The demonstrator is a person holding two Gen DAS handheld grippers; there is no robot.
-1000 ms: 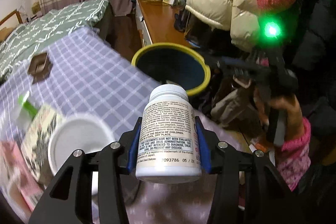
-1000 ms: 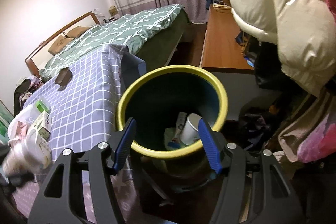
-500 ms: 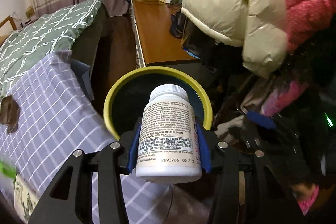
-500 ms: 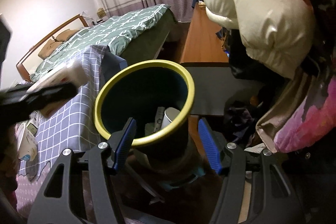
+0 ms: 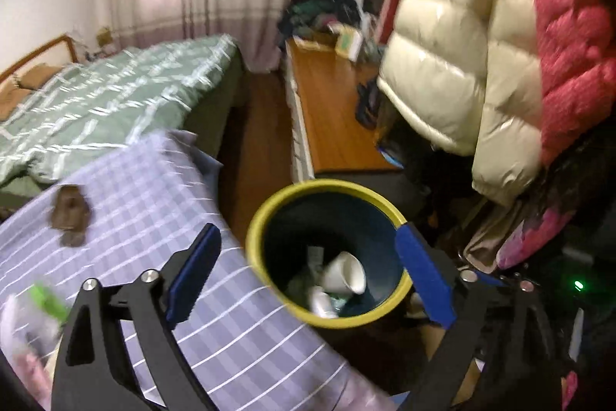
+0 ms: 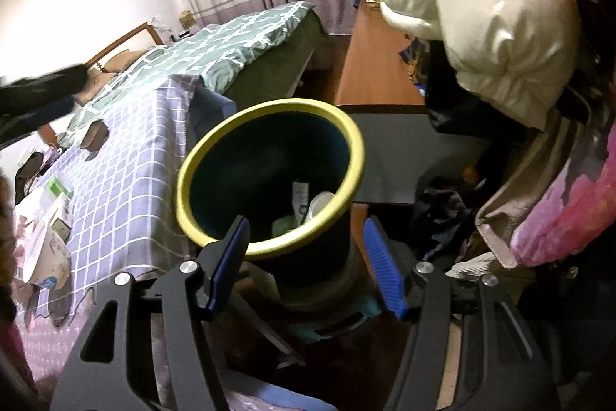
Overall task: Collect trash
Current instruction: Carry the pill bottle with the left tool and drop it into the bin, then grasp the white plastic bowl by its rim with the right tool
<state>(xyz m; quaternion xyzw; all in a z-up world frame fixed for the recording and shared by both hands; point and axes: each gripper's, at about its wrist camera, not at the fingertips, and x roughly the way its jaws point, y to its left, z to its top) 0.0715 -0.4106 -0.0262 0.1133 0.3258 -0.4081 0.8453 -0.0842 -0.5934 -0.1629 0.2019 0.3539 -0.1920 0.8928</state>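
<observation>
The left gripper (image 5: 308, 280) has just opened its jaws wide; nothing is between them. Under it the bin (image 5: 269, 210) stands upright beside the table (image 5: 161, 187) edge, mouth up. Inside, a cup (image 5: 346, 274) lies tilted, mouth to the right. The right gripper (image 6: 306, 264) is half open and empty, at the bin's near rim.

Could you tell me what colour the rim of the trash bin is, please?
Yellow, around a dark blue bin; clearest in the right wrist view.

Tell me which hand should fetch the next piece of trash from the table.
Left. Its claw has just opened and holds nothing, with the checked table beside it. The right claw straddles the bin, seemingly steadying it.
</observation>
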